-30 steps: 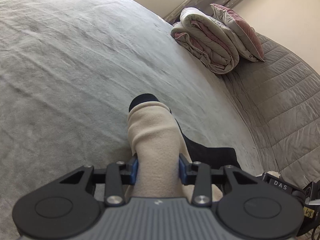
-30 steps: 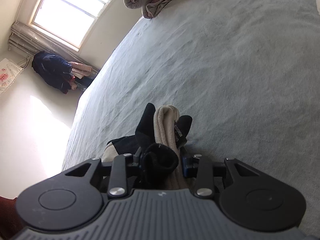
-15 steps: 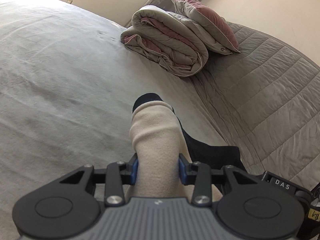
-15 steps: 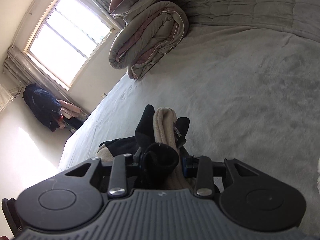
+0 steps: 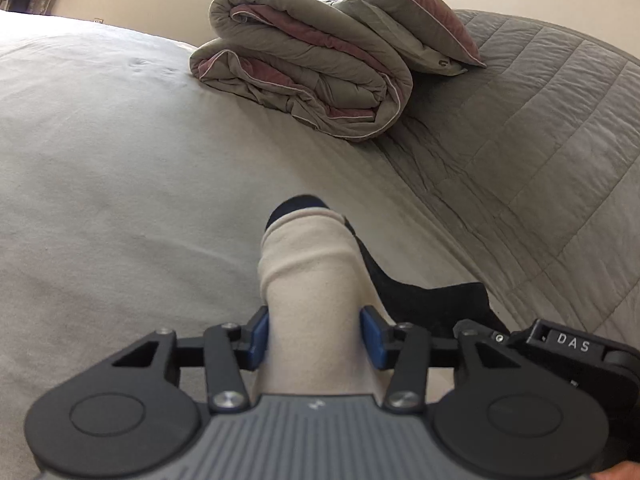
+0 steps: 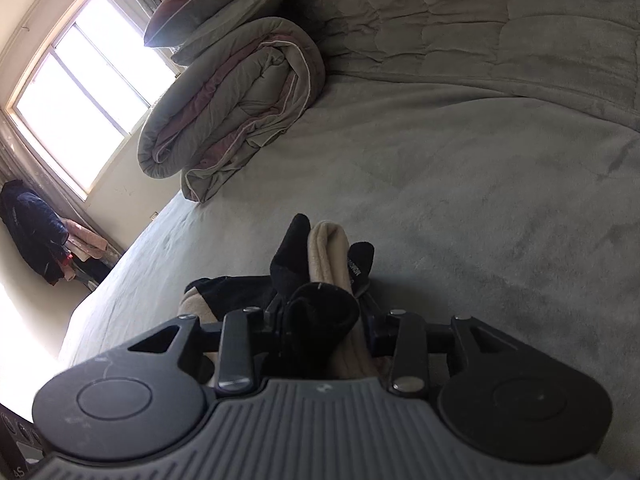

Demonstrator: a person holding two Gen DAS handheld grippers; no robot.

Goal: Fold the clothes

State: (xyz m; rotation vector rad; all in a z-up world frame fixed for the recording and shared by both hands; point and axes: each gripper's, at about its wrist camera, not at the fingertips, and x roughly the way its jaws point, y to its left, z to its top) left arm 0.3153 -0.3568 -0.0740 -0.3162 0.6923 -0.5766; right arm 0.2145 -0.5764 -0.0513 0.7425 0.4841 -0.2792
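Note:
A folded cream and black garment (image 5: pixel 308 264) hangs between my two grippers just above the grey bed (image 5: pixel 100 200). My left gripper (image 5: pixel 314 340) has the cream roll between its blue pads (image 5: pixel 260 336). Its jaws are opening, and the cloth still touches both pads. In the right wrist view the same garment (image 6: pixel 326 248) shows as black and cream layers bunched in my right gripper (image 6: pixel 324 324). That gripper's jaws are easing open while still closed on the cloth. The right gripper's body (image 5: pixel 568 348) shows at the lower right of the left wrist view.
A rolled grey and pink duvet (image 5: pixel 304 76) with a pillow (image 5: pixel 400 12) on it lies ahead at the bed's head end. A quilted grey cover (image 5: pixel 560 160) rises on the right. A window (image 6: pixel 80 96) and a dark coat (image 6: pixel 36 232) are beyond the bed's left edge.
Both grippers have carried the garment across the bed toward the rolled duvet, which now looks larger and nearer. The left pads stand slightly wider apart than before.

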